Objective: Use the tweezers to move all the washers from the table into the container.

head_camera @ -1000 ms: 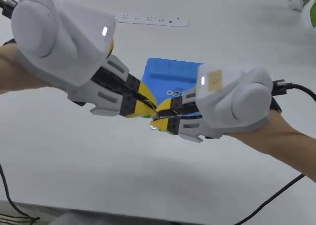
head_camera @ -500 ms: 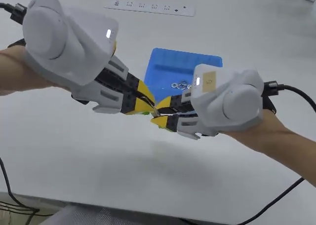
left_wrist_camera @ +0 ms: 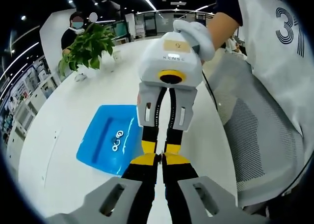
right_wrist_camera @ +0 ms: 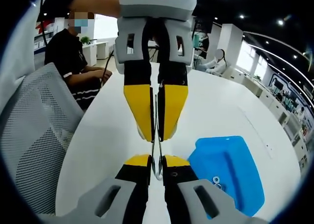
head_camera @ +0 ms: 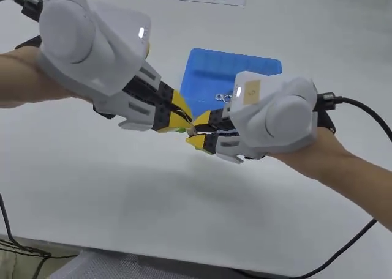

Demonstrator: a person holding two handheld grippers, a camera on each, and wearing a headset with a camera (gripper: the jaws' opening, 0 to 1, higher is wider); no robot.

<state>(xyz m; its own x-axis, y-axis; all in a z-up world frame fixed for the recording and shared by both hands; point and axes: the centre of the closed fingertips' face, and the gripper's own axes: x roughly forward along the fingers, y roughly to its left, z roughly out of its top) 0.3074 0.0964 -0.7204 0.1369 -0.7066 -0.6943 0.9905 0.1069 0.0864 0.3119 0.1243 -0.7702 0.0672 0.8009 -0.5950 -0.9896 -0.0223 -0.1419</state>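
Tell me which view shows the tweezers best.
The right gripper view: the tweezers run as a thin metal strip through the shut tongs of the left gripper and right gripper. The left gripper view gives a bare sliver between the tongs; in the head view the grippers cover nearly all of them.

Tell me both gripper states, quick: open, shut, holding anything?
Left gripper: closed on the tweezers.
Right gripper: closed on the same tweezers, tip to tip with the left gripper.
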